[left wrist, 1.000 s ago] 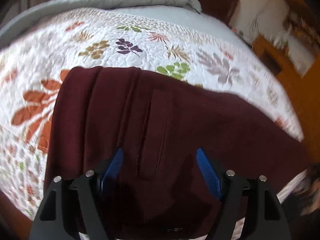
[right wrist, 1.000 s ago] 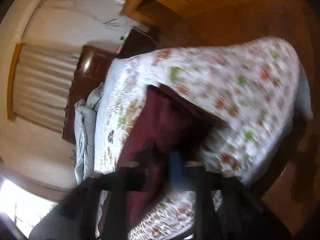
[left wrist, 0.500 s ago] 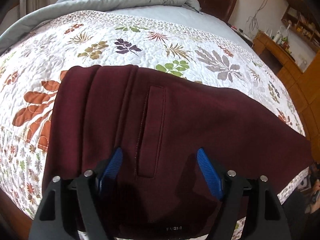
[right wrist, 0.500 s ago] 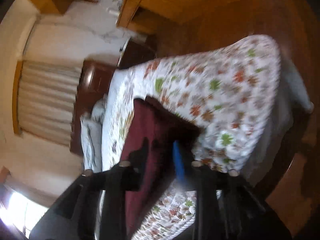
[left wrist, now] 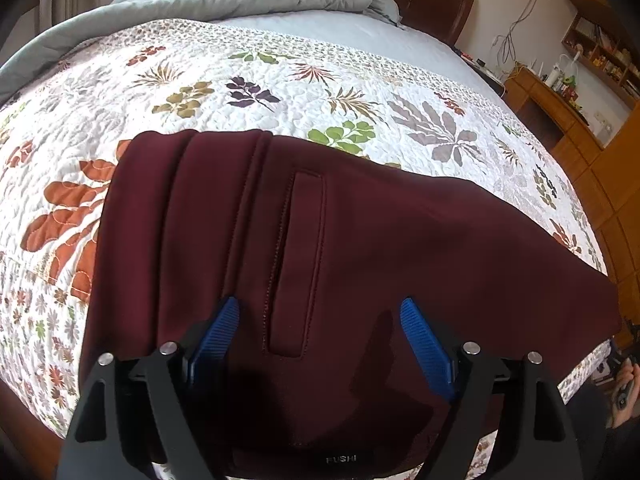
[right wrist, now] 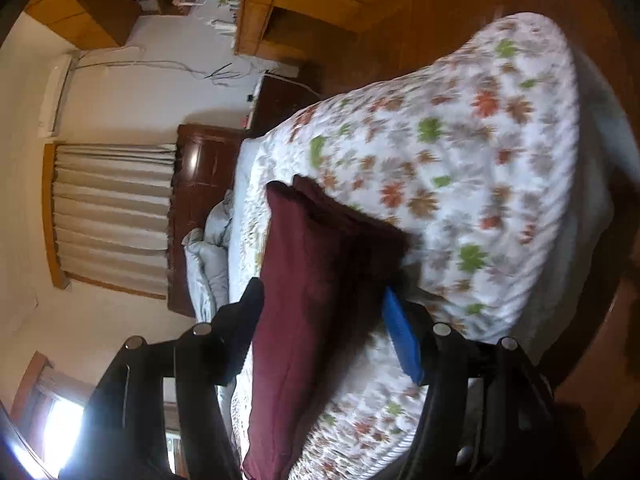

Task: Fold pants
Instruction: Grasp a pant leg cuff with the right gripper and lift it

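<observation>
Left gripper (left wrist: 316, 332): I had its blue-padded jaws spread wide above the dark maroon fleece pants (left wrist: 320, 248); they had just been opening a little further, with nothing pinched between them

Pants: they lay folded flat along the near edge of the white quilted bedspread with leaf prints (left wrist: 280, 80), a stitched slit pocket (left wrist: 296, 264) facing up between my left fingers

Right gripper (right wrist: 320, 312): I had just been opening its jaws; in the blurred right view the cloth's end sat between them, yet the blue pad (right wrist: 400, 340) seemed clear of it, so I judged it released

Step in hand: by my reading, a fold had been laid down and both tools were letting go

Next move: I judged it called for re-gripping one end with both tools, pinching all layers together, and carrying it over the other end without dragging the stack off the bed edge

Hard to make out: the right view was smeared, the right gripper's other pad was dark against the cloth, the layers beneath were hidden, and the nearest hem was cut off behind the left gripper body
</observation>
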`<state>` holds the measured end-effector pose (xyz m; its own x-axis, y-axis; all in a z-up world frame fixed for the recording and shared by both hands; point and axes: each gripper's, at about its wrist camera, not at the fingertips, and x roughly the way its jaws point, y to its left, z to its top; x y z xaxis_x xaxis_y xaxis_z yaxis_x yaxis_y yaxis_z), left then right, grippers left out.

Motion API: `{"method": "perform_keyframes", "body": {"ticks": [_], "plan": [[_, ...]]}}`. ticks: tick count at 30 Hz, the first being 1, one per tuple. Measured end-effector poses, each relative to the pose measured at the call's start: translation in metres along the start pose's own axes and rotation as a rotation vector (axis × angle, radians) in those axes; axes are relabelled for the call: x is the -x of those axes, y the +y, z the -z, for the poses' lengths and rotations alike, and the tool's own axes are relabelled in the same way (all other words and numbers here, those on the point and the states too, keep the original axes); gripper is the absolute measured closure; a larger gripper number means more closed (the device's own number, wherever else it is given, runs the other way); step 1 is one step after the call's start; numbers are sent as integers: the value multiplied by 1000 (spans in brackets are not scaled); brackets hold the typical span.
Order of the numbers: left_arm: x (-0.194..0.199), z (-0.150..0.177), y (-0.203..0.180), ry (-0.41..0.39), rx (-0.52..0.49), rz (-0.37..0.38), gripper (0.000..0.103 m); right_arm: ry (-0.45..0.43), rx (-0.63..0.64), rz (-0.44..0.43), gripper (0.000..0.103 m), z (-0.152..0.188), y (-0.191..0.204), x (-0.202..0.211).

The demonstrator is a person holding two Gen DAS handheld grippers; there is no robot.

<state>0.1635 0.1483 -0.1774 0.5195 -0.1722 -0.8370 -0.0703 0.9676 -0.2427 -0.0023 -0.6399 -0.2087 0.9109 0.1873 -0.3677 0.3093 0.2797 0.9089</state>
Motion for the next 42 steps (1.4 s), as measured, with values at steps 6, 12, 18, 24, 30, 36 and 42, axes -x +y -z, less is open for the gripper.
{"method": "perform_keyframes", "body": {"ticks": [6, 12, 18, 24, 30, 36, 42], "plan": [[-1, 0, 0, 1, 2, -1, 18, 4, 1, -87, 45, -4, -3, -9], [-1, -1, -1, 5, -1, -8, 17, 2, 28, -138, 50, -8, 2, -15], [-1, -1, -2, 2, 7, -8, 16, 28, 44, -113, 55, -12, 5, -33], [-1, -1, -2, 2, 14, -6, 16, 37, 77, -42, 81, -14, 19, -39], [-1, -1, 0, 0, 21, 3, 16, 19, 171, 48, 85, -9, 54, -37], [0, -2, 1, -3, 31, 18, 16, -9, 281, 97, 85, -1, 98, -38], [3, -2, 3, -12, 39, 36, 16, -34, 405, 135, 85, 12, 145, -41]]}}
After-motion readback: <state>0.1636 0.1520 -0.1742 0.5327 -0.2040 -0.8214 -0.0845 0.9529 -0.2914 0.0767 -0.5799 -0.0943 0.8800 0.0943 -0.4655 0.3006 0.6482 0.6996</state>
